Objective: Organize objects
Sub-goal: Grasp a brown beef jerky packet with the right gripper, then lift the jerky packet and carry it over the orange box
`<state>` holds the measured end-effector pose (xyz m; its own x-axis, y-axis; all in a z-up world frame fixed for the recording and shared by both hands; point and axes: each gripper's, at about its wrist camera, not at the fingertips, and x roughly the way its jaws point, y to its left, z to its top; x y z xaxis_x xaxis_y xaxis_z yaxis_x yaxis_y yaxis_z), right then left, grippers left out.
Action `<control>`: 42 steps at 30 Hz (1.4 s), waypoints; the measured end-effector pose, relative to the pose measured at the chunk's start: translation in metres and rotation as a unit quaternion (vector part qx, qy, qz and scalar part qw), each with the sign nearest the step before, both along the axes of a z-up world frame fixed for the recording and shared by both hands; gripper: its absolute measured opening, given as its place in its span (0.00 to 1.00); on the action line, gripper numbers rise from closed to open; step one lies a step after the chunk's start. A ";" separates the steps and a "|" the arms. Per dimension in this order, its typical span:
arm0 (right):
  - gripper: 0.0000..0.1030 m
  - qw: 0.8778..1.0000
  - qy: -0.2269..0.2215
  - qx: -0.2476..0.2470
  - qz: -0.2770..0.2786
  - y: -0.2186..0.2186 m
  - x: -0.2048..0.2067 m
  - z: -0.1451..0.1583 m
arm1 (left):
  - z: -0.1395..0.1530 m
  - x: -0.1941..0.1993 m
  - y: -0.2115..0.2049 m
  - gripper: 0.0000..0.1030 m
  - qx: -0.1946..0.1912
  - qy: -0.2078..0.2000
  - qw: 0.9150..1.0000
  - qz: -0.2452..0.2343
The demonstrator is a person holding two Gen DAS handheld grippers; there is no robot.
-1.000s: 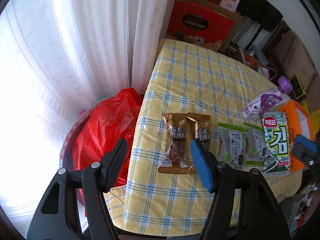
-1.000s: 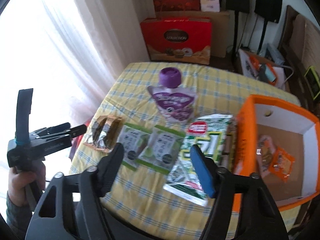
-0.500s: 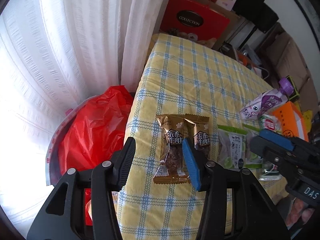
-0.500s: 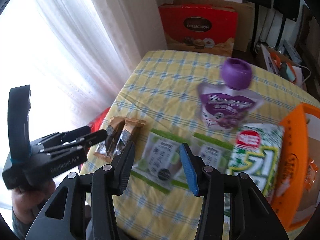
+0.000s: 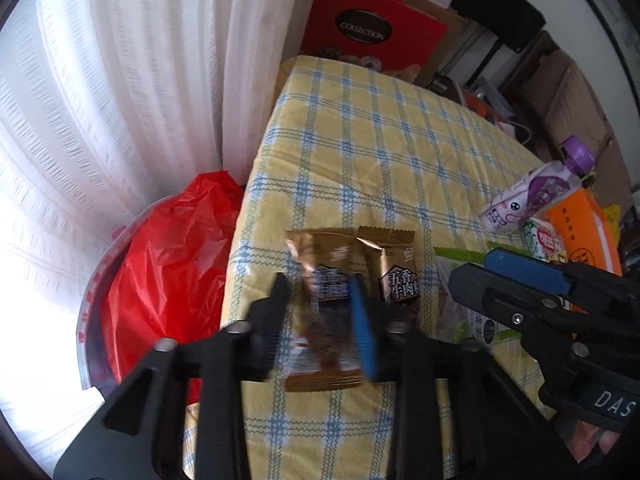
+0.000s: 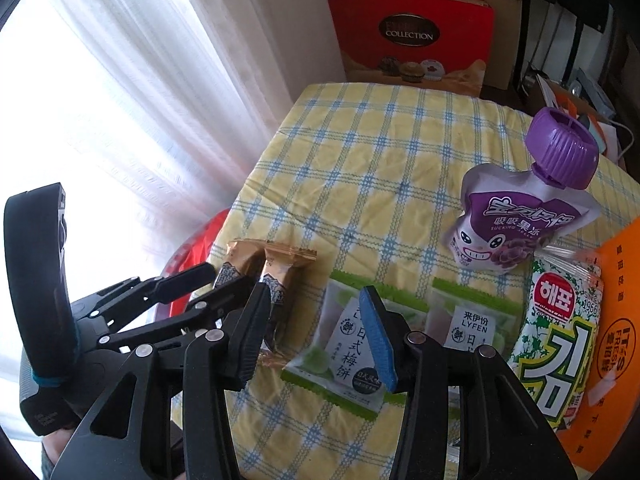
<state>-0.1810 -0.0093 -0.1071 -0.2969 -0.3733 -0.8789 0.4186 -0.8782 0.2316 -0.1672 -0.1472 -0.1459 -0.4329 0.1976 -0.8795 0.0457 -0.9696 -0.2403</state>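
Currently: early stage, snacks lie on the table [image 5: 392, 152]
Left gripper [image 5: 322, 324]: jaws straddle the left beef pack [image 5: 324, 280], grip not confirmed
Right gripper [image 6: 316, 340]: jaws apart over a plum pack [image 6: 348, 340], empty
Remaining: pouch [image 6: 516, 228], seaweed [image 6: 560, 348], all packs to the orange box [image 6: 616, 320], judged

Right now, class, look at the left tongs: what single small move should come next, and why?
Probably close the left tongs on the left brown snack packet. Their fingers flank it where it lies on the checked tablecloth, and the second brown packet sits just outside the gap. Blur hides whether the fingers touch it, so close gently.
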 end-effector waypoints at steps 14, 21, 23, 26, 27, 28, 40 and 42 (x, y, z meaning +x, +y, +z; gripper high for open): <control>0.41 1.000 -0.006 0.006 0.022 -0.029 0.001 -0.010 | 0.001 0.021 -0.023 0.18 0.025 0.005 0.999 0.026; 0.39 0.999 -0.018 0.023 0.025 -0.041 -0.006 -0.029 | 0.000 0.024 -0.022 0.18 0.026 0.006 0.999 0.029; 0.39 0.999 -0.015 0.029 0.026 -0.043 -0.006 -0.031 | 0.000 0.024 -0.022 0.18 0.026 0.006 0.999 0.030; 0.33 0.999 -0.004 0.040 0.032 -0.047 -0.004 -0.033 | 0.000 0.024 -0.021 0.18 0.022 0.008 0.999 0.029; 0.28 0.998 -0.002 0.043 0.035 -0.048 -0.004 -0.033 | 0.000 0.024 -0.021 0.18 0.022 0.008 0.999 0.030; 0.26 0.998 -0.002 0.044 0.036 -0.048 -0.005 -0.033 | 0.000 0.024 -0.021 0.18 0.023 0.008 0.999 0.031; 0.20 0.999 0.003 0.004 0.044 -0.029 0.005 -0.007 | 0.023 0.031 -0.014 0.18 0.023 0.025 0.999 0.025; 0.20 0.999 0.010 0.000 0.043 -0.023 0.008 0.002 | 0.031 0.033 -0.010 0.18 0.022 0.032 0.999 0.022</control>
<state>-0.1729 -0.0318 -0.1055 -0.2815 -0.3983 -0.8730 0.4965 -0.8390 0.2227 -0.1345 -0.1573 -0.1153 -0.4976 0.2158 -0.8401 0.0711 -0.9552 -0.2874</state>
